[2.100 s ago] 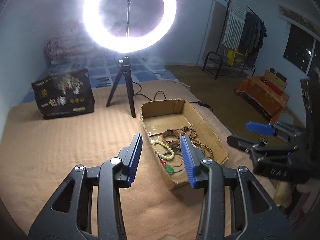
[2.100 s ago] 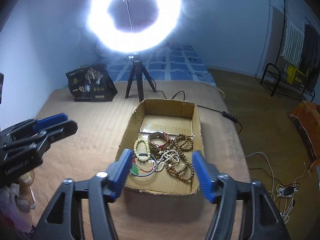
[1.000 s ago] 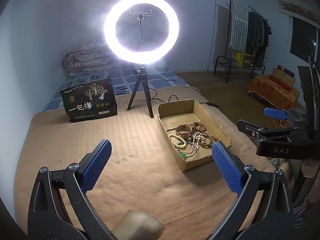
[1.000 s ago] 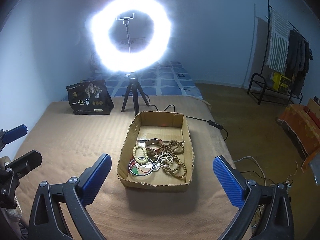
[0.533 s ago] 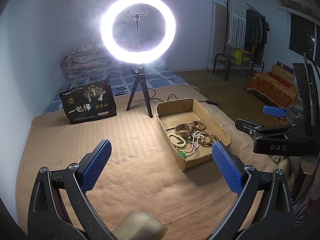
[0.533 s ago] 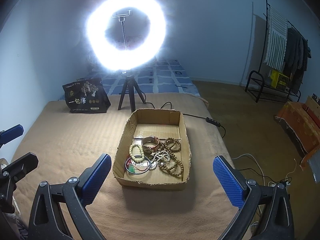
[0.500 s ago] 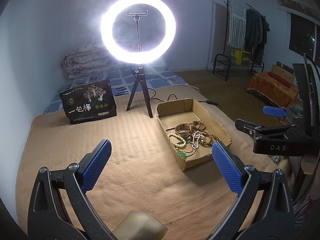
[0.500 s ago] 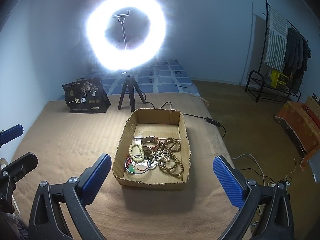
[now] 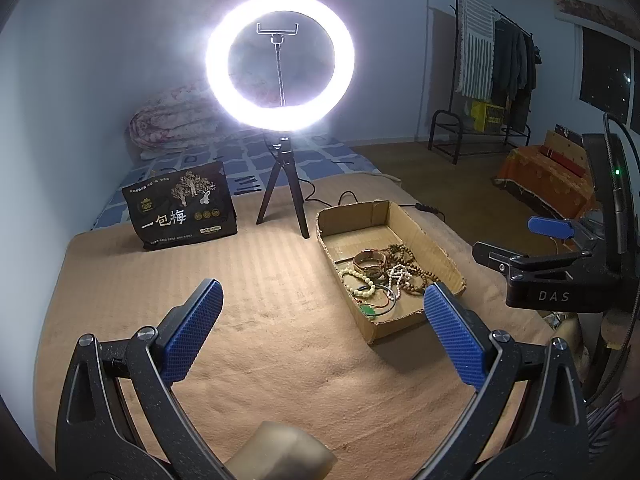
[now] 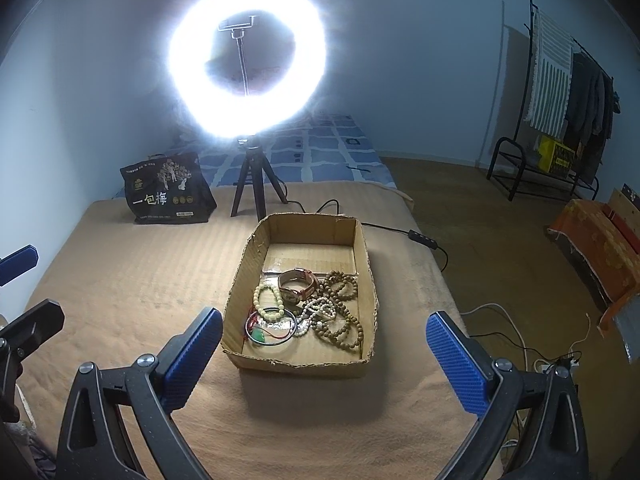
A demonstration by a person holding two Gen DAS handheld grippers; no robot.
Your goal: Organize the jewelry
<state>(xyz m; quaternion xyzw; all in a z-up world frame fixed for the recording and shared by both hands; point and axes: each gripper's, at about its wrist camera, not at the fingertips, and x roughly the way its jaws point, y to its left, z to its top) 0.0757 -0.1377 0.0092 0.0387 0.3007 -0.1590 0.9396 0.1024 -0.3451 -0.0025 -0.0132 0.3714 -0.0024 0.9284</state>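
An open cardboard box [image 10: 368, 256] [image 9: 434, 248] lies on the tan blanket. It holds jewelry: a brown watch [image 10: 298, 282] [image 9: 370, 260], a pale bead bracelet [image 10: 268, 300], brown wooden bead strings [image 10: 340, 320] [image 9: 404, 256], a white bead string [image 10: 318, 310], a metal bangle with a green pendant and red cord [image 10: 266, 334] [image 9: 374, 308]. My left gripper [image 9: 322, 320] is wide open and empty, held back to the left of the box. My right gripper [image 10: 324, 336] is wide open and empty, above the box's near end. Each gripper shows at the edge of the other's view.
A lit ring light on a small tripod [image 10: 250, 184] [image 9: 284, 184] stands behind the box. A black printed bag [image 10: 166, 190] [image 9: 182, 210] stands at the back left. A cable [image 10: 420, 236] runs off the right. The blanket's right edge drops to the floor [image 10: 500, 248].
Both grippers have opened wide and pulled back from the box since two seconds ago. Over the last half second they have hardly moved.
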